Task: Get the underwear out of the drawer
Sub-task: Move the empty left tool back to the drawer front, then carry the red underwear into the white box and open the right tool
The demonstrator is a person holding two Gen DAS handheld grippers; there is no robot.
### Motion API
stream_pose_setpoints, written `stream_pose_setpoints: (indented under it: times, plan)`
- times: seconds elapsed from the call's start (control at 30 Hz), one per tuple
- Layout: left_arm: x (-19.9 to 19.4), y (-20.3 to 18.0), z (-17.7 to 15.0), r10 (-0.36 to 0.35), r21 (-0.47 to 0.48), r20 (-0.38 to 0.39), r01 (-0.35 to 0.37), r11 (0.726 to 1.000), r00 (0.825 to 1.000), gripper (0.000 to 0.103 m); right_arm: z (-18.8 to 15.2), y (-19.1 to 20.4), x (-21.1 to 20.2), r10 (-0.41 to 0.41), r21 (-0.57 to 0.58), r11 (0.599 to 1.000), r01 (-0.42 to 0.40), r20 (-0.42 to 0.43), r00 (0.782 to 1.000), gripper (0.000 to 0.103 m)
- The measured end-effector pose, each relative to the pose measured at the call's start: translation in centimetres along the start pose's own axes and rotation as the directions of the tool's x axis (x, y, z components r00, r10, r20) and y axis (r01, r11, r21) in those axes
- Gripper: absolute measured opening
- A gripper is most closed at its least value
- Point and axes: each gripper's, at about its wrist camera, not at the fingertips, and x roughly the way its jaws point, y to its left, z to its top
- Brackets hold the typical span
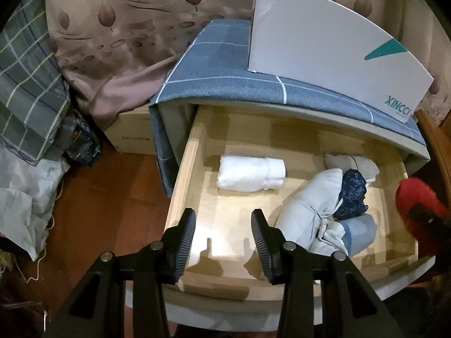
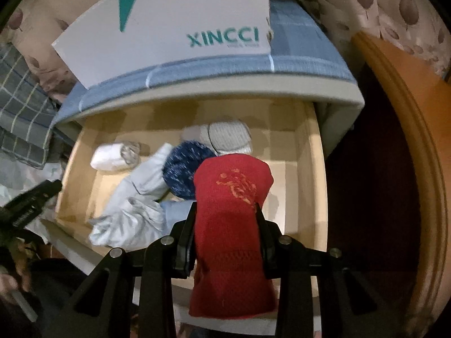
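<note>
Already the right gripper (image 2: 225,214) is clamped on the red underwear (image 2: 231,197), above the drawer's (image 1: 180,174) front right corner; next, carry it clear. Left gripper (image 1: 223,219) hangs partly open, empty, over the front edge.

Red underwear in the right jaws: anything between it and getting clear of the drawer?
Nothing visible. The right gripper is shut on the red underwear, which hangs over the drawer's open top, above the other rolled clothes. The left gripper, jaws open and empty, hovers over the drawer's opposite side.
</note>
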Motion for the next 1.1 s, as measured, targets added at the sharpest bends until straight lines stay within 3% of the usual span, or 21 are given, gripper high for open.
stream_pose_setpoints:
  times: [0.37, 0.67, 0.87, 1.1]
  plan:
    - [0.3, 1.2, 0.1, -0.016, -0.058, -0.008, 0.016, 0.998, 1.0, 0.042, 4.6, 1.0, -6.9, 0.046, -0.038, 0.998, -0.042, 0.12, 0.992, 0.032]
    - [0.3, 1.1, 0.0, -0.011, -0.062, 0.0, 0.011, 0.998, 1.0, 0.042, 11.8, 2.3, -12.4, 0.043, -0.087, 0.996, -0.022, 0.242, 0.969, 0.032]
    - [0.2, 1.4, 0.1, -0.02, -0.074, 0.003, 0.02, 0.997, 1.0, 0.042, 16.8, 3.6, -12.4, 0.058, -0.098, 0.995, -0.034, 0.253, 0.966, 0.032]
    - [0.3, 1.4, 0.1, -0.019, -0.077, 0.001, 0.019, 0.997, 1.0, 0.042, 21.7, 4.9, -8.8, 0.032, -0.124, 0.992, -0.008, 0.192, 0.981, 0.032]
